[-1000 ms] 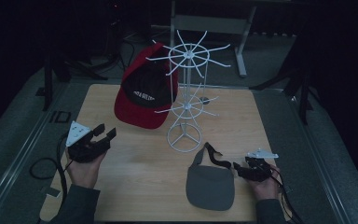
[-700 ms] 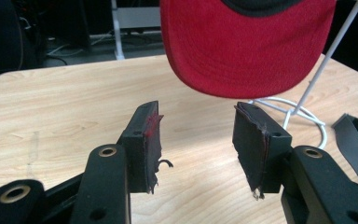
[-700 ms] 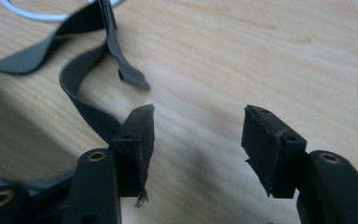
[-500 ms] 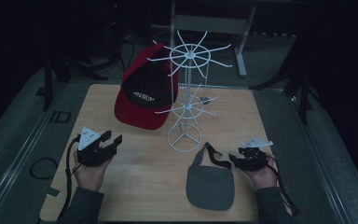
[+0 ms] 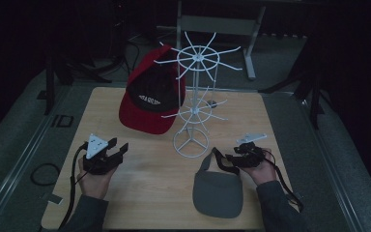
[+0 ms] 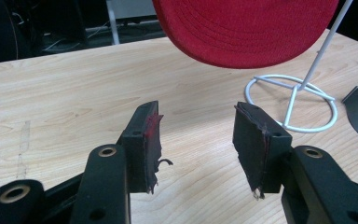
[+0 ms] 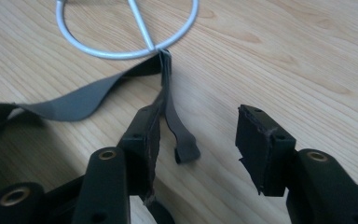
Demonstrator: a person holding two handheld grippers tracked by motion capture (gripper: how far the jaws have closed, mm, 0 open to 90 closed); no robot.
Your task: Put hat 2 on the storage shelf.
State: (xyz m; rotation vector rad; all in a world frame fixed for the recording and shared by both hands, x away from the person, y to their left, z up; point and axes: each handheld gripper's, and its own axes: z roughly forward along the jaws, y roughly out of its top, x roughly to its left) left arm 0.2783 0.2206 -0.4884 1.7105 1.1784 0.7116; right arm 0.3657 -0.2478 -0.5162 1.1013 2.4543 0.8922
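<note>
**benchwatcher:** So where's everything sitting right now? I see a grey fabric visor (image 5: 218, 193) lying flat near the front edge of the light wooden bench (image 5: 140, 193), right of the middle.

**wirefan:** Yep, and its dark grey strap (image 7: 168, 100) runs back toward the round base of the white wire hat stand (image 5: 193, 104), which stands about mid-bench. In the right gripper view the loose strap end lies on the wood between the fingers, right up against the left-hand one there.

**benchwatcher:** Is the right gripper (image 5: 233, 159) actually pinching it?

**wirefan:** Not that I can see. Its fingers have just been closing in, but there's a clear gap and the far pad isn't touching the strap. Strap's between them, not clamped.

**benchwatcher:** And the other side?

**wirefan:** The left gripper (image 5: 117, 151) is held over the front-left part of the bench, well apart from the visor. Fingers (image 6: 147, 140) spread, nothing between them but bare wood.

**benchwatcher:** The red one?

**wirefan:** A red fabric baseball cap with a black front panel (image 5: 149, 99) hangs on the stand, toward the back-left. In the left gripper view its brim hangs above the fingers.
</note>
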